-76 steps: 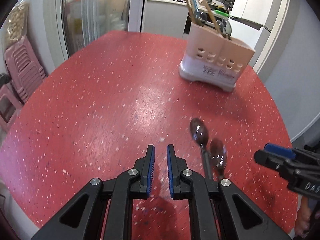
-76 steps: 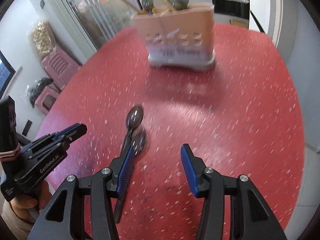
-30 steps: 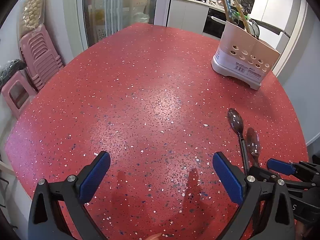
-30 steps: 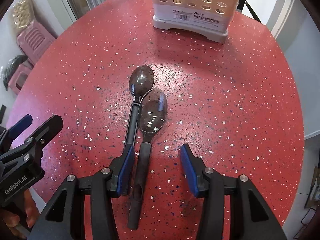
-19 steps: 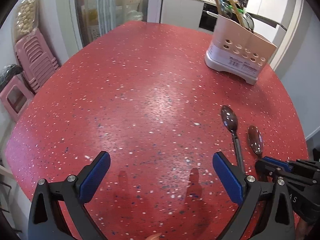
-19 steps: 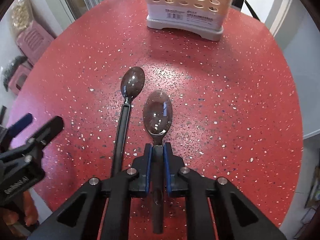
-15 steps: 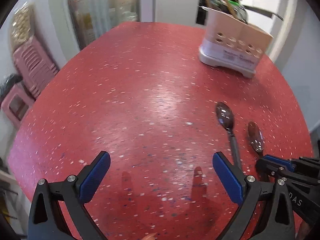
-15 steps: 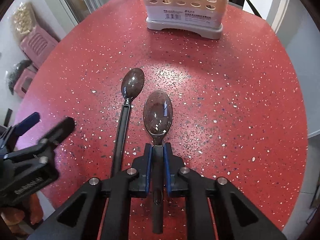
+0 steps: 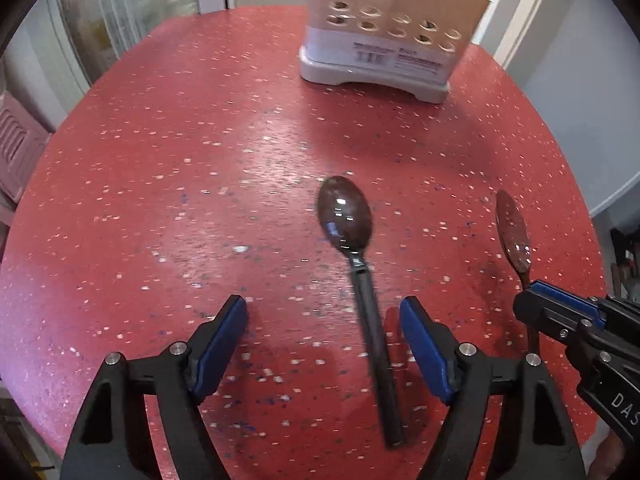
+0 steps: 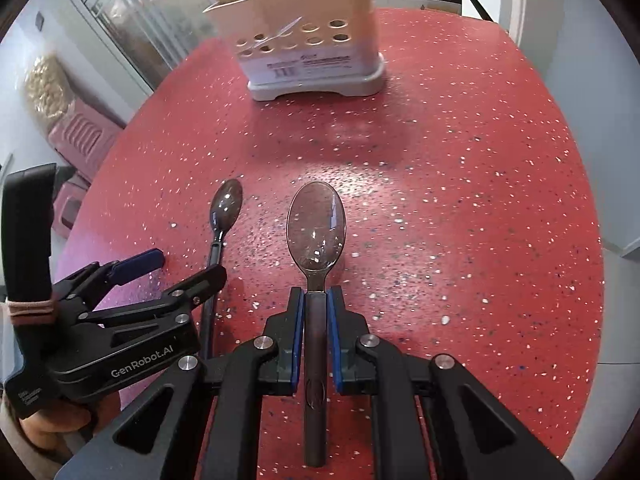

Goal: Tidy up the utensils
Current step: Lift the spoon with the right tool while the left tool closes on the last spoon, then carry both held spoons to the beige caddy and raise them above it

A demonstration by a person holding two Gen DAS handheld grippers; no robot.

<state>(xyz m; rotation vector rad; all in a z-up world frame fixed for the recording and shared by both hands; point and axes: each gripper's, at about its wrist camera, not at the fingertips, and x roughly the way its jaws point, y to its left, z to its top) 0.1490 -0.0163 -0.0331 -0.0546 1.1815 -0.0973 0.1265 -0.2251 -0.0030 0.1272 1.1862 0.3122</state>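
The right gripper is clamped on the handle of a dark spoon, bowl pointing to 12 o'clock toward the beige utensil caddy. The left gripper is spread wide around the handle of a 2nd black spoon lying on the red speckled table, not touching it.

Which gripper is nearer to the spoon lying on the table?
Left. The open left gripper straddles the lying spoon handle; the right gripper, beside it, is shut on another spoon.
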